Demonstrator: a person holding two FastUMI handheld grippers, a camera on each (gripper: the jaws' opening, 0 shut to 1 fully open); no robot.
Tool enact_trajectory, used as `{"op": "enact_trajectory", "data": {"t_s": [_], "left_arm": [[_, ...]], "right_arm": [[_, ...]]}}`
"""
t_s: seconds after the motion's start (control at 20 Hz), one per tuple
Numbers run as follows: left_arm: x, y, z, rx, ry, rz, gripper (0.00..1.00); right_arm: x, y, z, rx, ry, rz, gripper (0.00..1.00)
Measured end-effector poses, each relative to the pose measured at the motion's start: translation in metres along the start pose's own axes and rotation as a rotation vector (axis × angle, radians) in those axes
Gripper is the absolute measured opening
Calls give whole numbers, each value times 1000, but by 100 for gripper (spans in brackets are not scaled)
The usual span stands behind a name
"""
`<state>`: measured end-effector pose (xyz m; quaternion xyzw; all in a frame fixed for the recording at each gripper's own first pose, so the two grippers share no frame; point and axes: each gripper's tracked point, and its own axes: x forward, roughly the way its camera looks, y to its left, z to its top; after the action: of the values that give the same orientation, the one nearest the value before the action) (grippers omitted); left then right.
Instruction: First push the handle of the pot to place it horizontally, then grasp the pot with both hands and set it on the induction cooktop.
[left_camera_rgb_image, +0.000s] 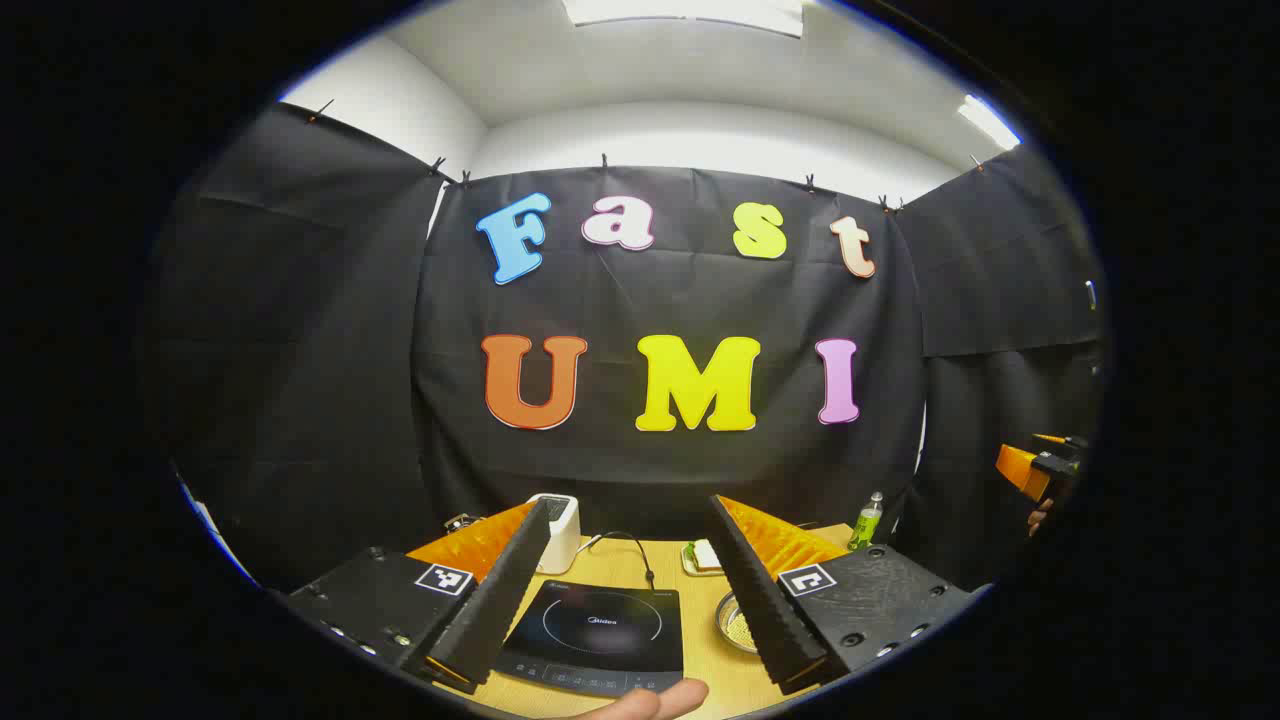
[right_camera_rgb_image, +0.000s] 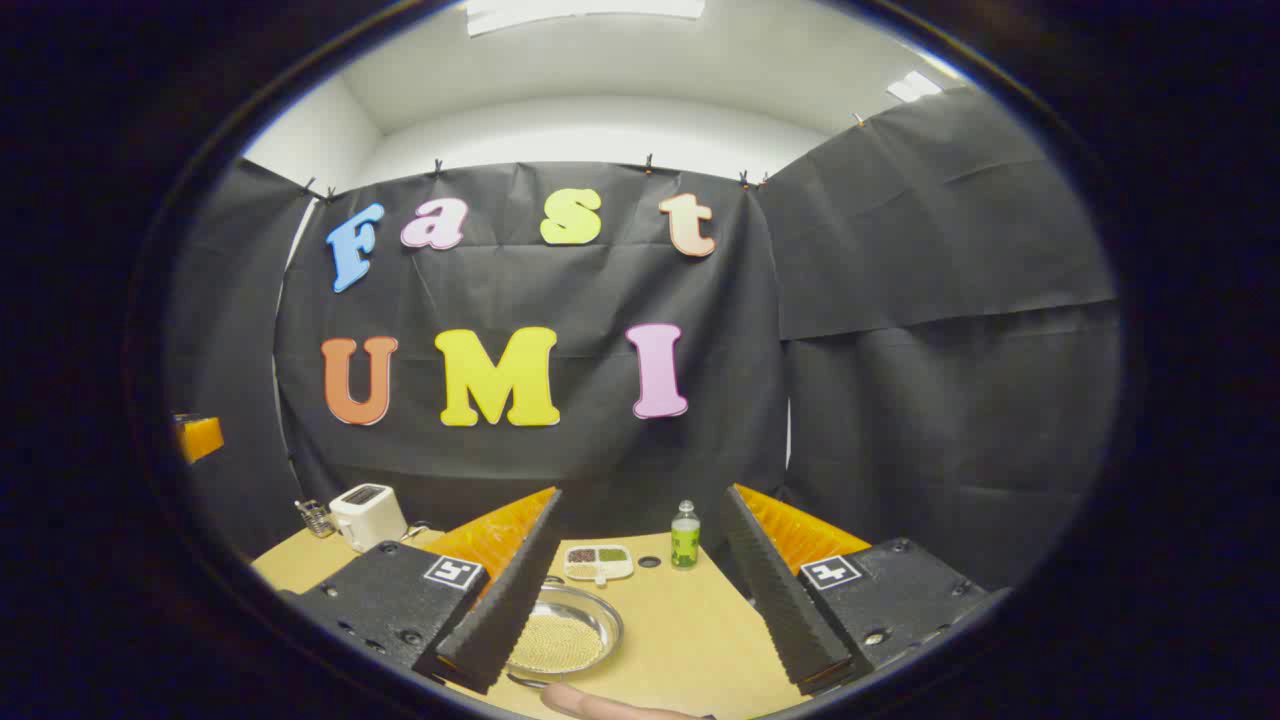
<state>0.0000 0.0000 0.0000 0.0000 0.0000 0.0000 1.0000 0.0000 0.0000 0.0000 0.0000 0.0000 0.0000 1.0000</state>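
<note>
In the left gripper view my left gripper (left_camera_rgb_image: 629, 503) is open and held above the table, nothing between its fingers (left_camera_rgb_image: 500, 590). Below the gap lies the black induction cooktop (left_camera_rgb_image: 600, 630). The shiny metal pot (left_camera_rgb_image: 737, 625) sits just right of it, partly behind my right-hand finger. In the right gripper view my right gripper (right_camera_rgb_image: 645, 491) is also open and empty. The pot (right_camera_rgb_image: 562, 635) lies low between its fingers, pale and grainy inside, and its handle is hidden. The other gripper's orange body appears far off in each view: right gripper (left_camera_rgb_image: 1040, 465), left gripper (right_camera_rgb_image: 197, 437).
A white toaster (left_camera_rgb_image: 560, 530) stands behind the cooktop, a cable beside it. A small compartment tray (right_camera_rgb_image: 598, 562) and a green bottle (right_camera_rgb_image: 685, 535) stand at the back of the wooden table (right_camera_rgb_image: 690, 630). A wire rack (right_camera_rgb_image: 315, 517) sits beside the toaster (right_camera_rgb_image: 365, 515). A person's fingertip (left_camera_rgb_image: 650, 700) shows at the bottom edge.
</note>
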Motion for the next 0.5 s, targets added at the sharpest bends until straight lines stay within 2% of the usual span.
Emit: {"op": "enact_trajectory", "data": {"t_s": [0.5], "left_arm": [[-1,-8,-11,20,18,-55,95]], "right_arm": [[11,-4,-11,16,31,-5,100]]}}
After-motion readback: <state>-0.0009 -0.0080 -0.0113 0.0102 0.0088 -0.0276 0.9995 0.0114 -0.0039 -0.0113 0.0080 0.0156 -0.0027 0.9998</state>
